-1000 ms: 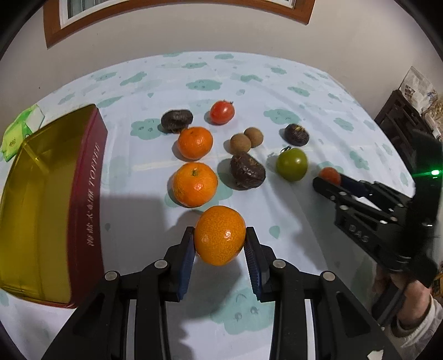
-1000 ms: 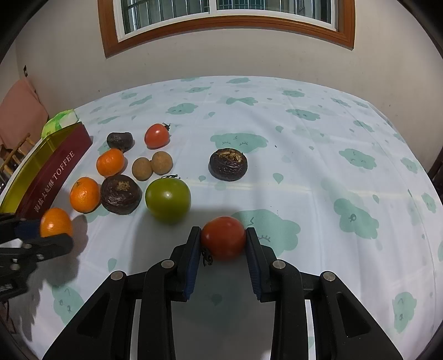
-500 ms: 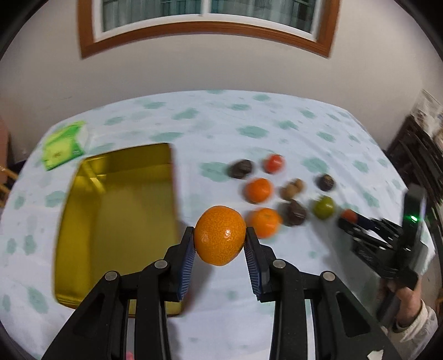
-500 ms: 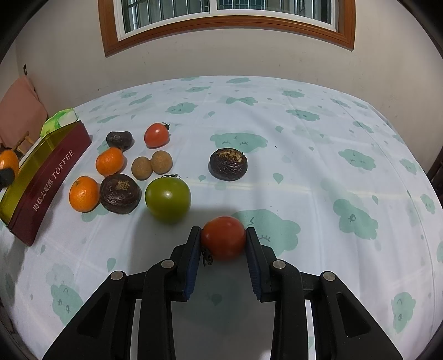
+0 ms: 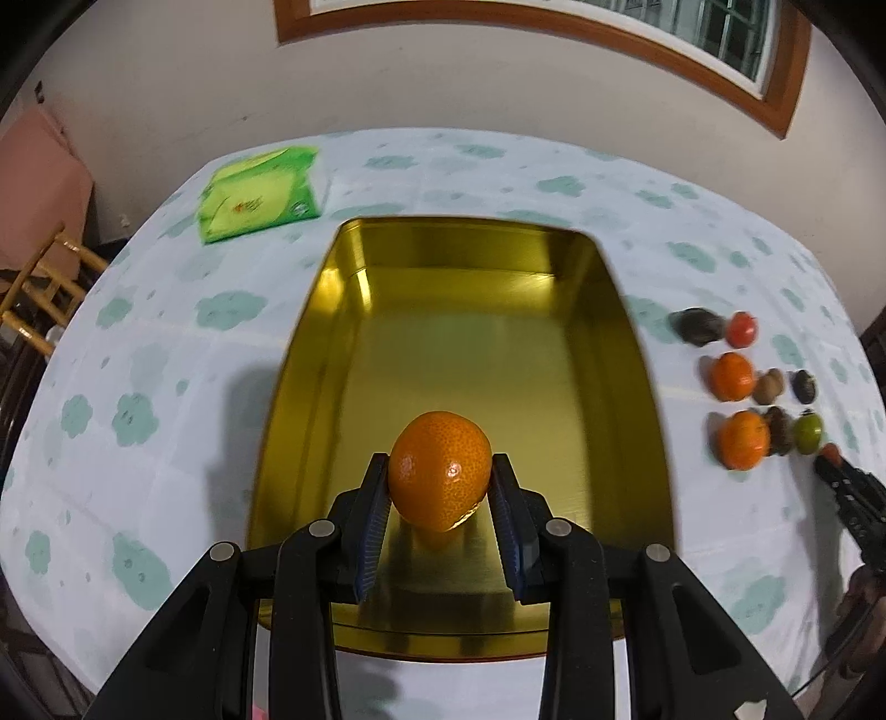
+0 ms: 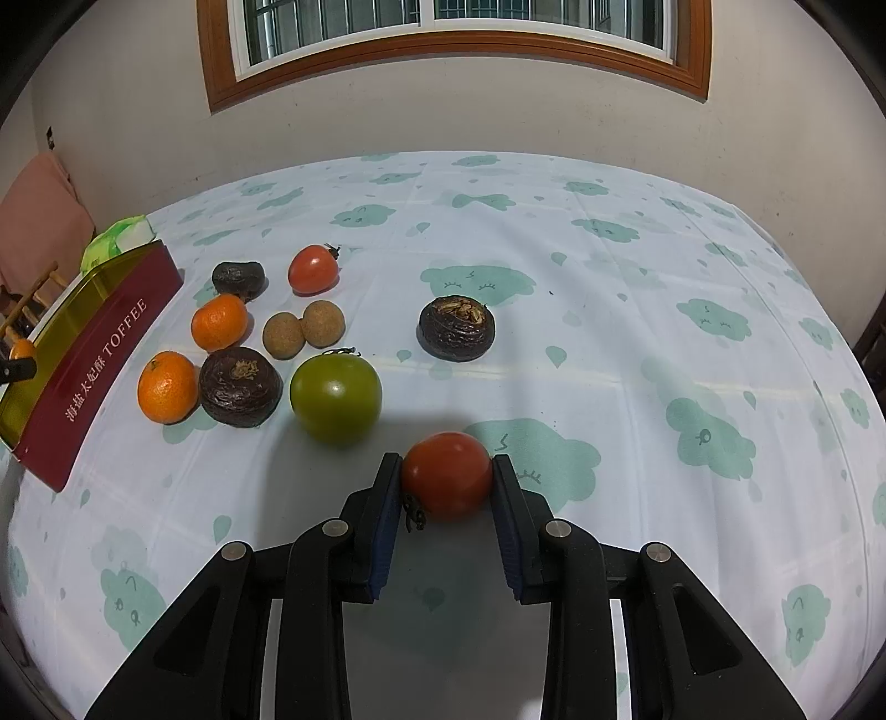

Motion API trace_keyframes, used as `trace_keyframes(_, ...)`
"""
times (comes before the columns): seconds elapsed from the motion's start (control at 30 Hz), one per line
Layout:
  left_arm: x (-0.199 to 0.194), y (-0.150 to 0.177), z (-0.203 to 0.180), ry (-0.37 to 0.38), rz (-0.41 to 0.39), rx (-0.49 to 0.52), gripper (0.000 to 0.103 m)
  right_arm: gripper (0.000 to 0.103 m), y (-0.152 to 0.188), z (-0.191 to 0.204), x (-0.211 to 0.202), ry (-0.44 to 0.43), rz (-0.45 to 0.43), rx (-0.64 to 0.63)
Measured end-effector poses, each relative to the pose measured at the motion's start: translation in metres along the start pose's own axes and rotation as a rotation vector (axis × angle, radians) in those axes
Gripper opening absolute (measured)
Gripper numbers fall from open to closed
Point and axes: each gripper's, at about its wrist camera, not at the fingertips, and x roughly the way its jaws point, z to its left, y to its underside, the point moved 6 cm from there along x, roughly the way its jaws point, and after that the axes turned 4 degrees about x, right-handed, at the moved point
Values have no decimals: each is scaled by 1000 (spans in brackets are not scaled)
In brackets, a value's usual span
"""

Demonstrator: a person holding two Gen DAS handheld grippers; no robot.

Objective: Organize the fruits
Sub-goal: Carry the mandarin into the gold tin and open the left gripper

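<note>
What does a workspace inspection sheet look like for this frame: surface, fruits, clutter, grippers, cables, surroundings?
Surface: table under a cloud-print cloth.
Job's things: gold-lined tin, no fruit resting in it; on the cloth two mandarins, a red tomato, a green tomato, two small brown fruits, three dark wrinkled fruits.
Clutter: green packet beyond the tin.
Grippers: left gripper shut on a mandarin over the tin; right gripper shut on a tomato.
Cables: nothing seen.
Surroundings: wood-framed window, wall.

Glossy gold metal tin [image 5: 620, 354]; matt printed tablecloth [image 6: 609, 343]; dimpled shiny tangerine [image 5: 440, 479].
</note>
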Motion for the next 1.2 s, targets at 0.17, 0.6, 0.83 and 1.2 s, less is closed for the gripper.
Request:
trace_keyframes(0.17, 10, 5, 15, -16, 28, -15, 31, 33, 0, 0, 0, 0, 0, 0)
trace_keyframes(0.6, 24, 13, 23, -42, 69, 6, 31, 33, 0, 0, 0, 2, 1, -2)
trace_keyframes(0.83, 25, 15, 21, -54, 62, 26, 33, 33, 0, 0, 0, 4, 1, -4)
trace_keyframes(1.2, 26, 17, 18, -89, 63, 51, 47, 33, 0, -2, 0, 2, 2, -2)
